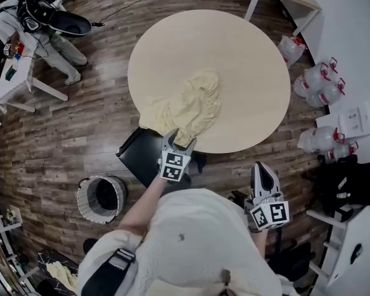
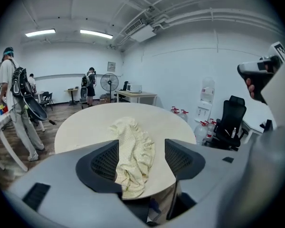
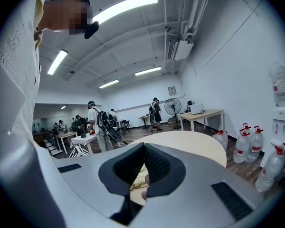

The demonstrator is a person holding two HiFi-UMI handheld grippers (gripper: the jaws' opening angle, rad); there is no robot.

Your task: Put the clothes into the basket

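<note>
A pale yellow garment [image 1: 191, 103] lies crumpled on the round wooden table [image 1: 234, 60], its near end draped over the table's edge. My left gripper [image 1: 180, 142] is at that near end with its jaws open. In the left gripper view the garment [image 2: 133, 137] shows in the gap between the jaws of the left gripper [image 2: 141, 146], and the pads stand clear of it. My right gripper [image 1: 263, 166] hangs off the table at the lower right. Its jaws [image 3: 143, 147] are shut and hold nothing. The round basket [image 1: 81, 201] stands on the floor at the lower left.
A black chair [image 1: 142, 156] sits half under the table's near edge, between the garment and the basket. Water bottles [image 1: 320, 79] stand on the floor at the right. A person with a backpack [image 1: 49, 23] stands by a white desk [image 1: 15, 73] at the far left.
</note>
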